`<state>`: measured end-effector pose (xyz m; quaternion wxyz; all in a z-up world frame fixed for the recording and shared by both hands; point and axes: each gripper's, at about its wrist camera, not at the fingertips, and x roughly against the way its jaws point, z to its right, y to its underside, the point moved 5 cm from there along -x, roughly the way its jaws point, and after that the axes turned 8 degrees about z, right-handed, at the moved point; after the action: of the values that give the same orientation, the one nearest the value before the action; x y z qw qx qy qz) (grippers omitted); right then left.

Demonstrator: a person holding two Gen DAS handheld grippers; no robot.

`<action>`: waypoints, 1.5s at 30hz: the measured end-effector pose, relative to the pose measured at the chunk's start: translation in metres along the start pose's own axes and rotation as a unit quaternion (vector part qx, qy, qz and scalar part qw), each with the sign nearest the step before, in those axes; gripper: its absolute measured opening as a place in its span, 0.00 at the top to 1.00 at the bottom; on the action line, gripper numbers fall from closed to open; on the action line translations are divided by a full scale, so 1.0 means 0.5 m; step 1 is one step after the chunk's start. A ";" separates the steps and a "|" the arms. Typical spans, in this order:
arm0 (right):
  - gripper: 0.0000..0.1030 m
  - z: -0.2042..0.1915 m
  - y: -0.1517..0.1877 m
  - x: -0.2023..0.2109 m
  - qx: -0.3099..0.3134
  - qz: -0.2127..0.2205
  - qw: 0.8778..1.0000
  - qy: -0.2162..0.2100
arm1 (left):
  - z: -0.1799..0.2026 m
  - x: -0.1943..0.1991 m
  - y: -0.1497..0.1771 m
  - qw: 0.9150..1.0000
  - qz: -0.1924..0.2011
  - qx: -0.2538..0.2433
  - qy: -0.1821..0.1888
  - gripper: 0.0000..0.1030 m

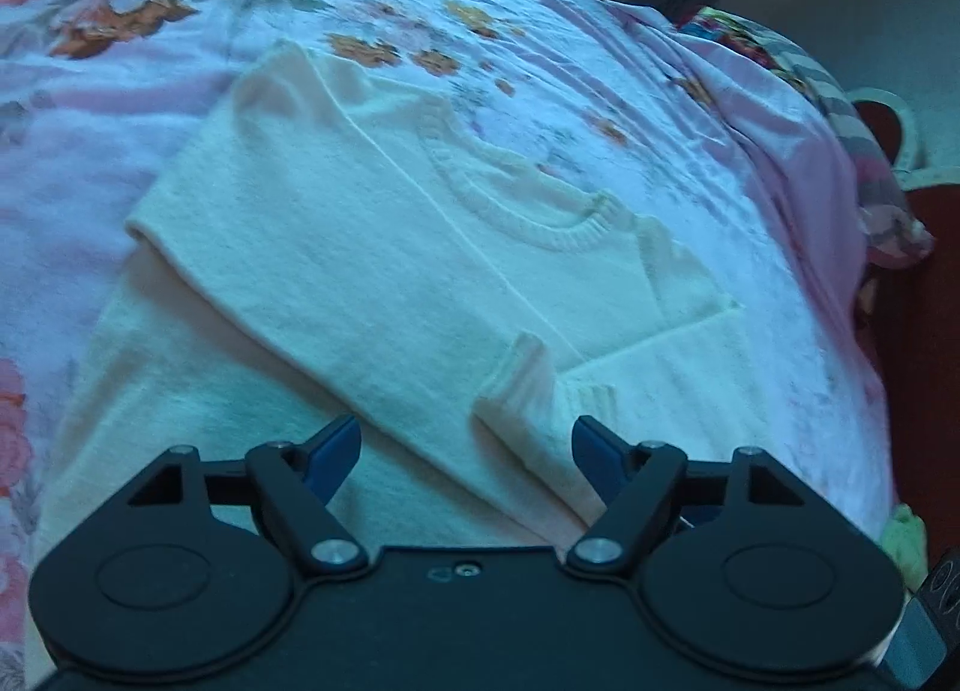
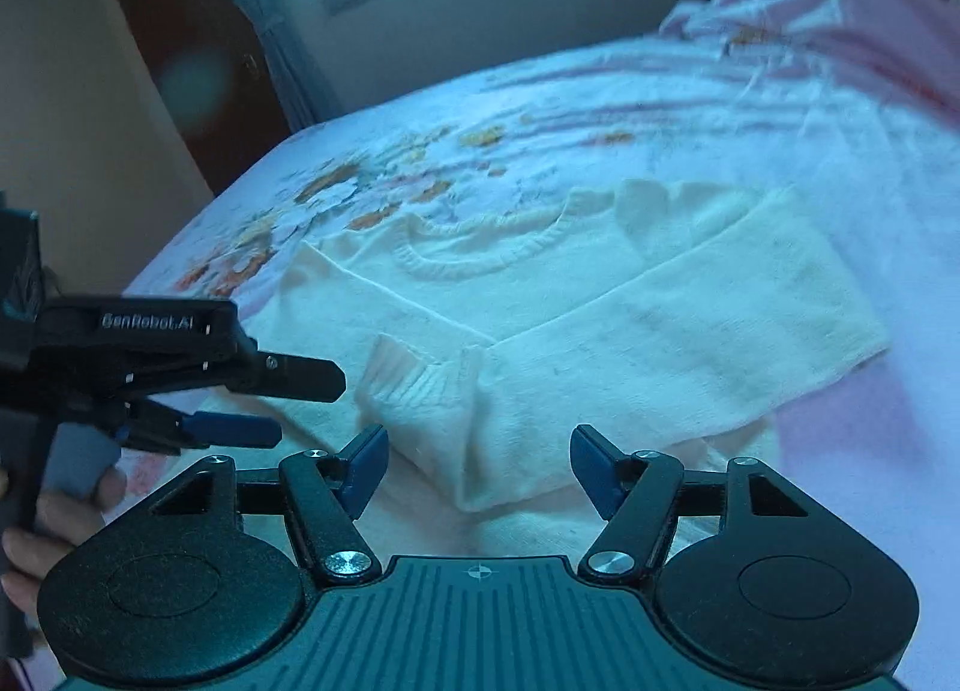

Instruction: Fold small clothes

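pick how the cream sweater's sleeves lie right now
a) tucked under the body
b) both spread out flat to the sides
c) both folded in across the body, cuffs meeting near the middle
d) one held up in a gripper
c: on the sweater, both sleeves cross the front and their ribbed cuffs meet mid-body; neither open gripper holds anything.

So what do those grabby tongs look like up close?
Each one is black plastic. The right tongs have two round black discs at the base, thin black link bars with silver screws, blue finger pads and a ribbed grey-green plate with a small crosshair mark. The left tongs match, with a plain dark plate; seen from the side, their body reads "GenRobot.AI" in white letters.
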<state>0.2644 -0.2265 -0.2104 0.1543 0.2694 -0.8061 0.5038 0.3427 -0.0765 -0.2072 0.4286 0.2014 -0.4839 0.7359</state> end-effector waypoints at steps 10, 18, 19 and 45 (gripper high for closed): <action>0.85 -0.108 0.069 -0.032 0.009 -0.097 0.985 -0.141 | -0.037 0.032 -0.028 1.000 -0.016 -0.007 -0.016 0.27; 0.85 -0.053 0.076 0.048 -0.022 -0.047 0.995 -0.080 | -0.033 0.003 0.034 0.998 -0.055 0.017 0.018 0.30; 0.85 -0.044 0.072 0.056 -0.028 -0.040 0.996 -0.075 | -0.032 0.000 0.038 0.998 -0.056 0.022 0.021 0.34; 0.85 0.082 -0.024 0.079 -0.040 0.058 0.996 0.056 | -0.111 0.069 0.026 0.998 0.049 0.021 -0.017 0.98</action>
<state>0.2406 -0.2783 -0.1996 0.1805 0.1868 -0.8302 0.4932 0.3196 -0.0147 -0.2148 0.3798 0.1989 -0.4843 0.7627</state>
